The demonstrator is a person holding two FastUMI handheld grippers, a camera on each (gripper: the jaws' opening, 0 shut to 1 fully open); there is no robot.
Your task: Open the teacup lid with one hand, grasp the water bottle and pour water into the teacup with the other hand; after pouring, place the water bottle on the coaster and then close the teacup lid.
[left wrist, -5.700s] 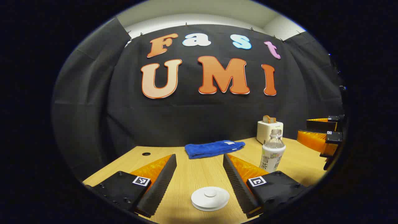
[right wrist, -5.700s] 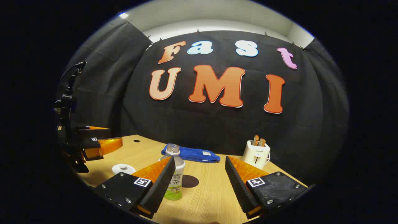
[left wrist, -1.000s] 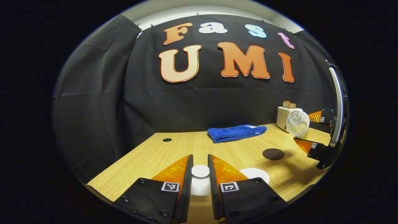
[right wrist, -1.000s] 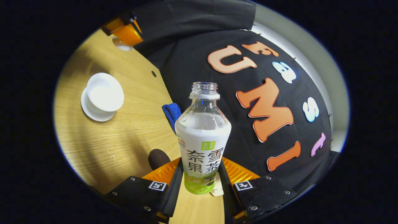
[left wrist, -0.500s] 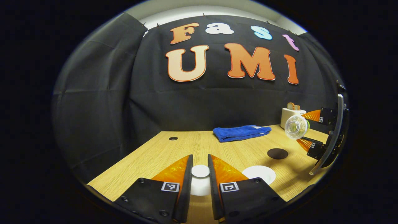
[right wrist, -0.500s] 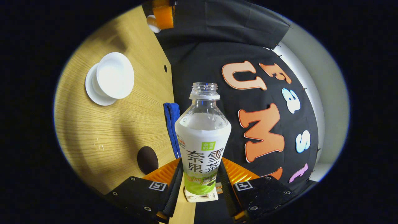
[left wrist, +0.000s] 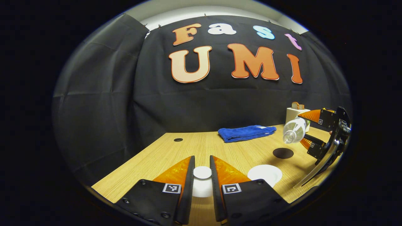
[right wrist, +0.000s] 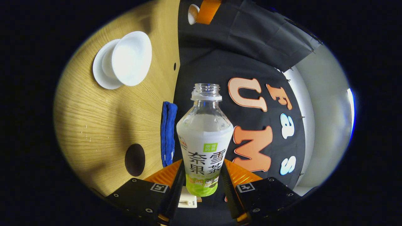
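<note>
water bottle [right wrist: 204, 141], uncapped, is pinched between the right tongs [right wrist: 201, 175], tipped over with its mouth toward the open teacup [right wrist: 131, 58] at ten o'clock on the counter [right wrist: 94, 125]. left tongs [left wrist: 202, 171] pinch the lid [left wrist: 202, 172] by its knob. coaster [right wrist: 135, 159] lies at eight o'clock.

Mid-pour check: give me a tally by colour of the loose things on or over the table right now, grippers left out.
White: 4 - teacup, saucer, teacup lid, toaster
Blue: 1 - towel
Dark brown: 1 - coaster
Clear with white and green label: 1 - water bottle
Total: 7
</note>
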